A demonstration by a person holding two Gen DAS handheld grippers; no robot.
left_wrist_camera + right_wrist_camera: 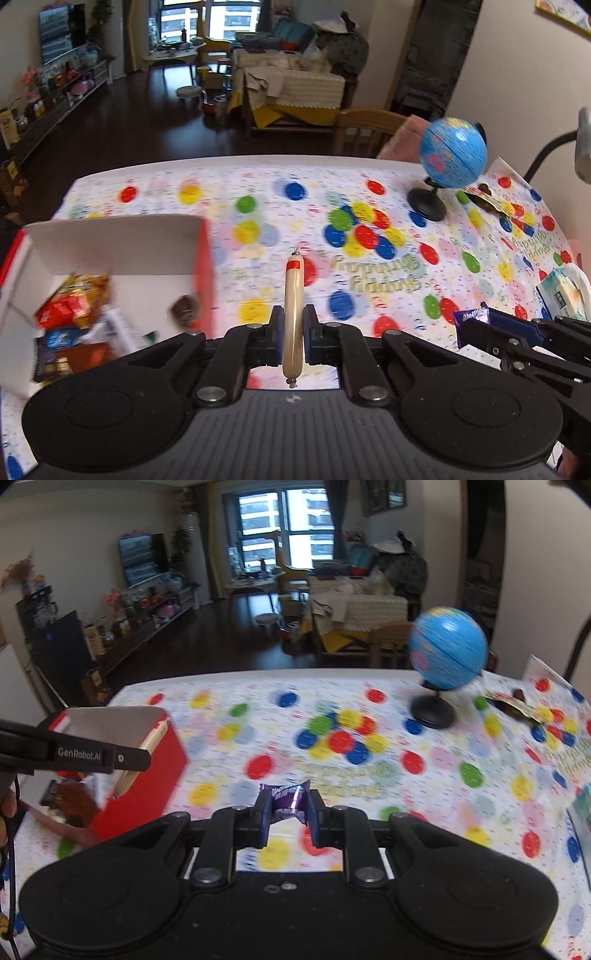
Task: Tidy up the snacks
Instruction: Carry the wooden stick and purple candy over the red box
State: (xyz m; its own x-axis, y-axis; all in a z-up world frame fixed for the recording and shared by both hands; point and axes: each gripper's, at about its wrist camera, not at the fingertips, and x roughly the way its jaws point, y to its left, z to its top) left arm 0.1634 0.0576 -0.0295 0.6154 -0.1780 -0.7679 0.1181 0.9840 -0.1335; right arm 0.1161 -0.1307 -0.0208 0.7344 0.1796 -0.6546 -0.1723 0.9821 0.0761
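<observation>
Transport is judged under way: a sausage is pinched upright in the left fingers and a candy in the right fingers, both to be lowered into the box at near left of the counter.

Left claw clamped on sausage stick, right claw pinching purple candy
</observation>
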